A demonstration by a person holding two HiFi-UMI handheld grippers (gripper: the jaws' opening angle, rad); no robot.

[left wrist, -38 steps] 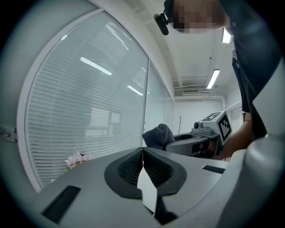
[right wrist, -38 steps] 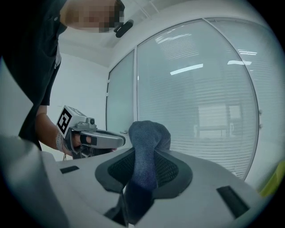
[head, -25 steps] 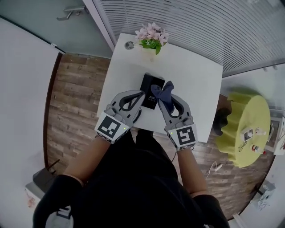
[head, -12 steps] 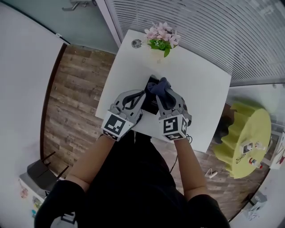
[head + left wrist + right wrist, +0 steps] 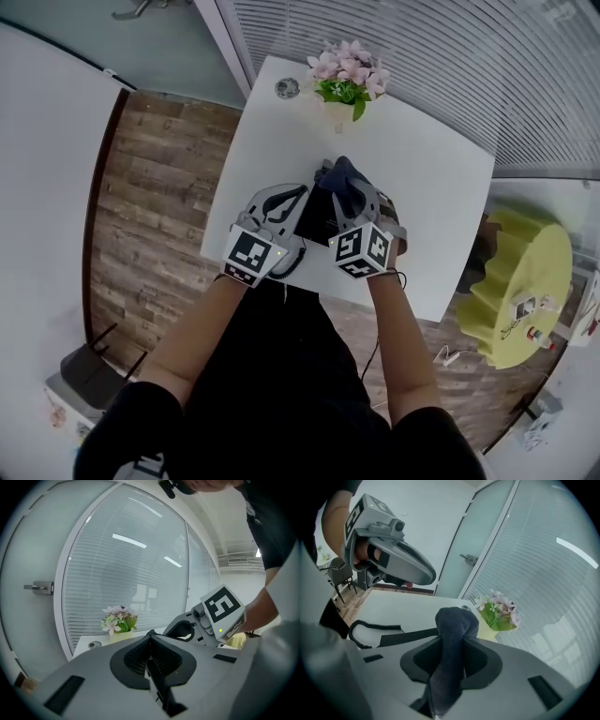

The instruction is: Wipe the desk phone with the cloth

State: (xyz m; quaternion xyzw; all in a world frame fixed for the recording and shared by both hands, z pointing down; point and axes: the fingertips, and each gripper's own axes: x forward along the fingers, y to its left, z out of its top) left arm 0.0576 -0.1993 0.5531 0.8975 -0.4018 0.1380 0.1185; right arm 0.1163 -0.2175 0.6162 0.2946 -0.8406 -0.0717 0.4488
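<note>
Right tongs (image 5: 452,632) clamped a dark blue cloth (image 5: 342,178) above the black desk phone (image 5: 322,218) on the white table (image 5: 431,178), apparently poised to wipe it. Left tongs (image 5: 151,638), closed on nothing, hovered alongside, perhaps to steady the phone.

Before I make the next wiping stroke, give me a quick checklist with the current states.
1. Cloth gripped: ok, the right gripper is shut on it.
2. Cloth over the phone: ok in the head view.
3. Cloth pressing on the phone: cannot tell.
4. Left gripper free: ok, jaws together with nothing between them, at the phone's left side.
5. Flowers out of the way: ok, they stand apart near the table's far edge.
</note>
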